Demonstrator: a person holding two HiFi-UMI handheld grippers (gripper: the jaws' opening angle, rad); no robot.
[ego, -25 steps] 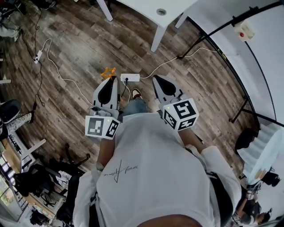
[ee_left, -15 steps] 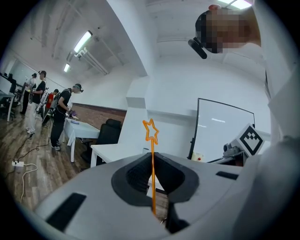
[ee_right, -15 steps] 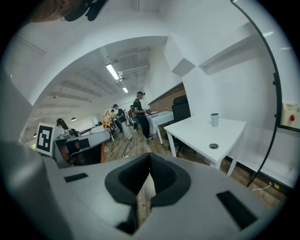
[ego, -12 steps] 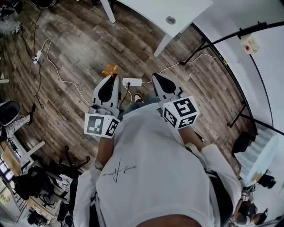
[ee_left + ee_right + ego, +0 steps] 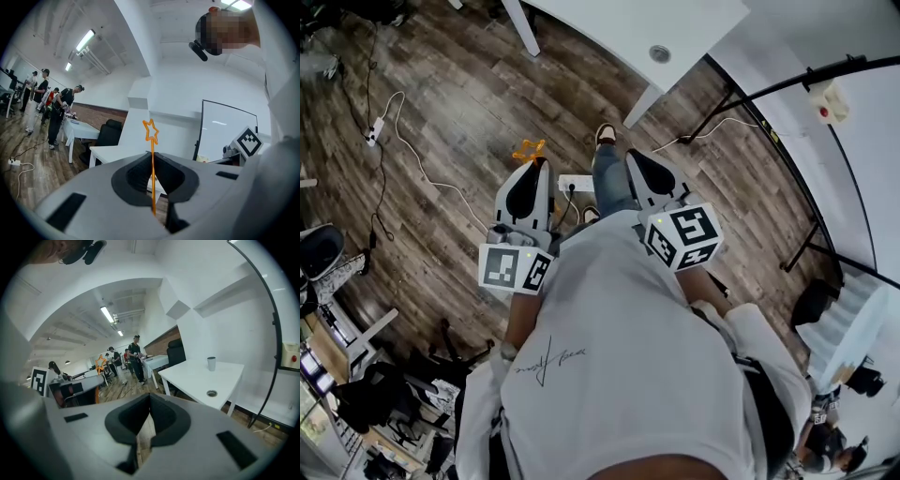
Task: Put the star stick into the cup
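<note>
Star stick (image 5: 152, 174) upright btwn fingers (image 5: 136, 177) of left gripper (image 5: 151, 153) — cup (image 5: 211, 363) on table (image 5: 197, 379)

Ahead: white rectangular table (image 5: 609, 26), its slanted white legs (image 5: 643, 94) barring low passage.
Tabletop: open around a round metal cable port (image 5: 212, 393); small grey cup (image 5: 211, 363) upright near the far edge.
Right: black tubular frame (image 5: 787, 80) close beside the table, against the white wall.
Floor: white power strip (image 5: 574, 183) and trailing white cables (image 5: 417, 155) across dark wood planks.
Middle: blue-jeaned leg (image 5: 607, 178) stretched toward the table.
Left: wide open floor.
</note>
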